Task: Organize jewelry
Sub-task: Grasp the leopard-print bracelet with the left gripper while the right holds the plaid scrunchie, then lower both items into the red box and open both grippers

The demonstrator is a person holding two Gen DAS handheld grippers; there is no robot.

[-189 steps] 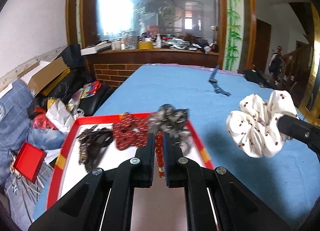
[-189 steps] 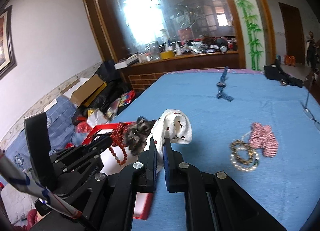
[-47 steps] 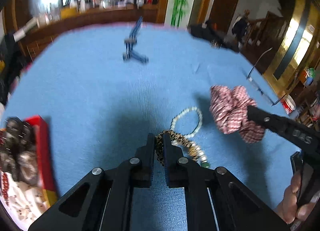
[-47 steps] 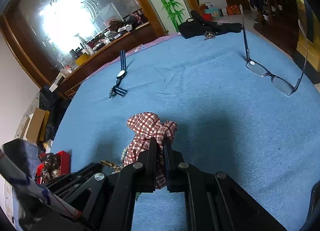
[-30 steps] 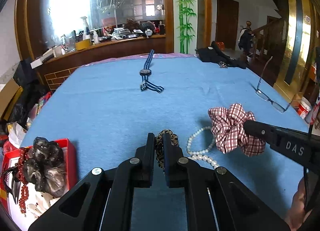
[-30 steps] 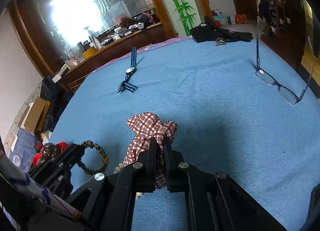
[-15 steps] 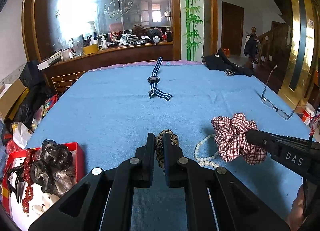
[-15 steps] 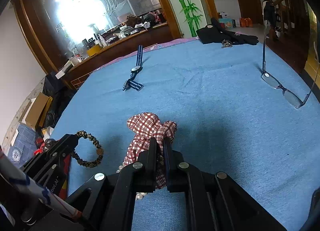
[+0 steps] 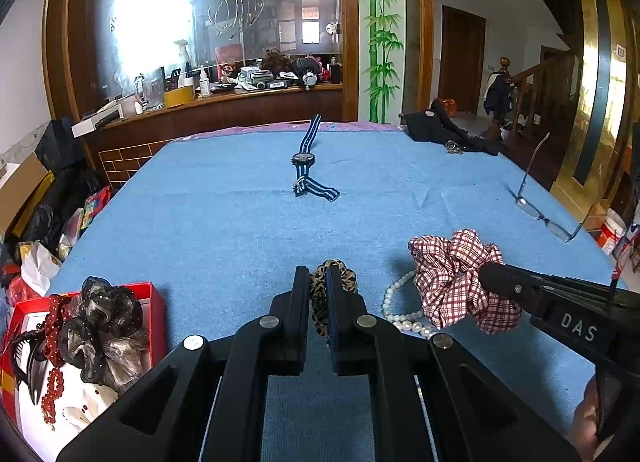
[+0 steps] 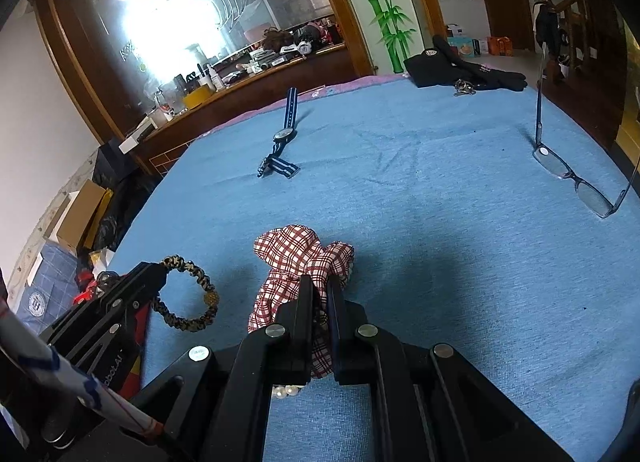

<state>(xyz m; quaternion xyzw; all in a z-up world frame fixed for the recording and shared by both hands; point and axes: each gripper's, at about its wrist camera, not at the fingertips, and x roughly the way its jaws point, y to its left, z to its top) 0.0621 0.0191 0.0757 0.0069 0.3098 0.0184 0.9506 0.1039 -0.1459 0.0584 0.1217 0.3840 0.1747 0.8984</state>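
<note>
My left gripper (image 9: pixel 318 282) is shut on a leopard-print hair tie (image 9: pixel 334 274) and holds it above the blue table; the hair tie also shows in the right wrist view (image 10: pixel 192 294). My right gripper (image 10: pixel 320 290) is shut on a red plaid scrunchie (image 10: pixel 300 258), also in the left wrist view (image 9: pixel 452 274). A white pearl bracelet (image 9: pixel 400 314) lies on the cloth under the scrunchie. A red-rimmed tray (image 9: pixel 158 310) at the lower left holds a dark scrunchie (image 9: pixel 104 322), red beads (image 9: pixel 52 390) and a white dotted scrunchie.
A blue striped watch (image 9: pixel 306 166) lies mid-table. Glasses (image 10: pixel 572 178) sit at the right edge, black clothing with keys (image 10: pixel 460 70) at the far right corner. Boxes and clutter lie beyond the table's left edge.
Both grippers have lifted and swung left toward the tray, each still holding its piece. The tray has come further into the left wrist view.
</note>
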